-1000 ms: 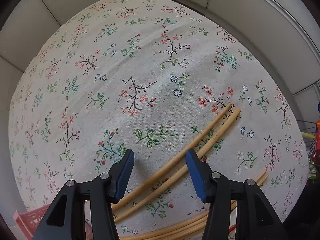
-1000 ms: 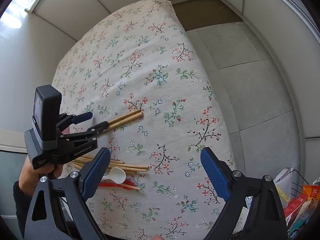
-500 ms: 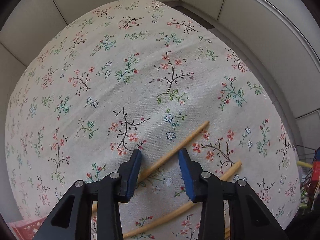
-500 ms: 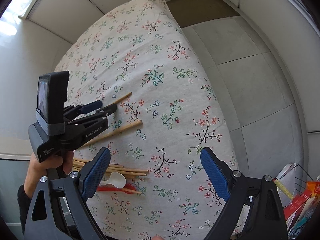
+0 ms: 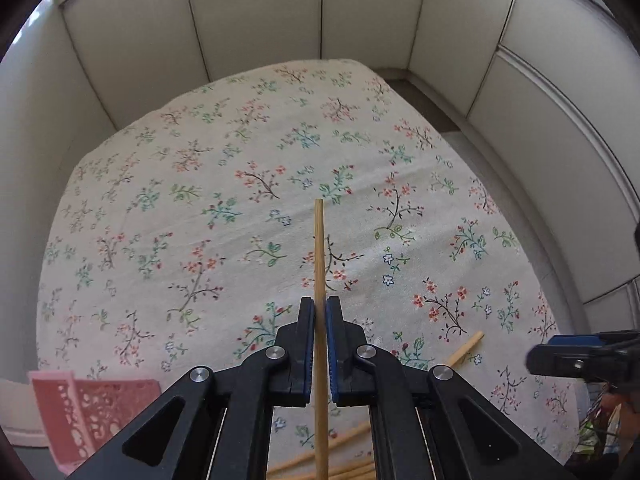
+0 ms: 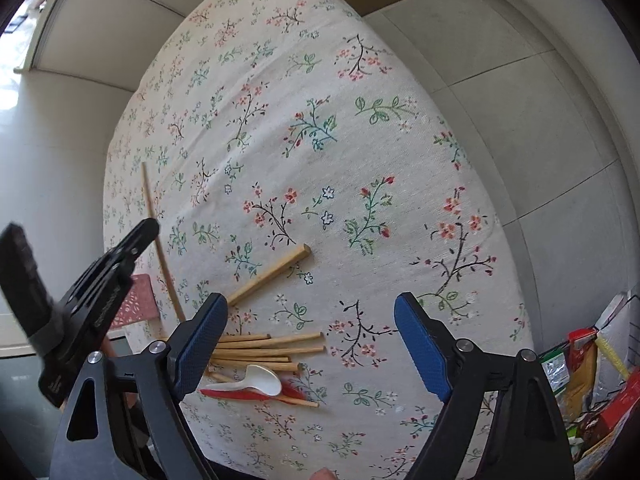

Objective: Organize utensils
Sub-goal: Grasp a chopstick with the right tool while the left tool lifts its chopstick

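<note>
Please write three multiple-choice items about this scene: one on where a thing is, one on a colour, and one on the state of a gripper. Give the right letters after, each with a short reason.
1. Where does the lone chopstick lie?
A. on the flowered tablecloth, apart from the pile
B. inside the basket
C. on the floor

2. What colour is the basket at the table's edge?
A. green
B. pink
C. black

3. What is the left gripper doing?
A. gaping wide over the cloth
B. gripping a white spoon
C. shut on a chopstick

Answers:
1. A, since the right wrist view shows it alone on the tablecloth, above the chopstick pile.
2. B, since its perforated wall is pink.
3. C, since its fingers press a held chopstick from both sides.
</note>
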Demonstrator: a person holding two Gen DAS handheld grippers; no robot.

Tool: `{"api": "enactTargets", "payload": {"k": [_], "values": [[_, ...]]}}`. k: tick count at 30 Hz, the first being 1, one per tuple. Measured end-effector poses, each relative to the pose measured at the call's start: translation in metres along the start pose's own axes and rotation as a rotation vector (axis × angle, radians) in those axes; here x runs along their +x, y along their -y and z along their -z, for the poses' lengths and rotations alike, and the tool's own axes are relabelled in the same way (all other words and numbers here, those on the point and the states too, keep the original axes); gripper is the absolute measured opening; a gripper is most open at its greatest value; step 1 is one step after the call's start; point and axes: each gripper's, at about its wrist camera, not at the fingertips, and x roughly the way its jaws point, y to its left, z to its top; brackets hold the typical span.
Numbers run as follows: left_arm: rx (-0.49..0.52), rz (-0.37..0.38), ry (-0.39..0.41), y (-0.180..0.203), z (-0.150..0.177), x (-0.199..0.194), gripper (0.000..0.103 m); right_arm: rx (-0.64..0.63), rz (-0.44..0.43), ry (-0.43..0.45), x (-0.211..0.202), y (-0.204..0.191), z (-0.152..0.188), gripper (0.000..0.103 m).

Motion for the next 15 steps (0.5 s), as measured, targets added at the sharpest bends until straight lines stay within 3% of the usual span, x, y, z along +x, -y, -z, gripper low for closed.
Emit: {"api": "enactTargets", "payload": {"k": [7, 15], "values": [[-0.066, 0.012, 0.136, -0.041, 0.042, -0.081, 0.005, 0.054, -0.025, -0.064, 0.037, -0.009, 0.000, 0.050], [-0.154, 0.008, 0.247, -0.076, 0.082, -0.134, 0.005, 0.067, 0.075, 0.008, 0.053, -0.034, -0.005, 0.048]]}}
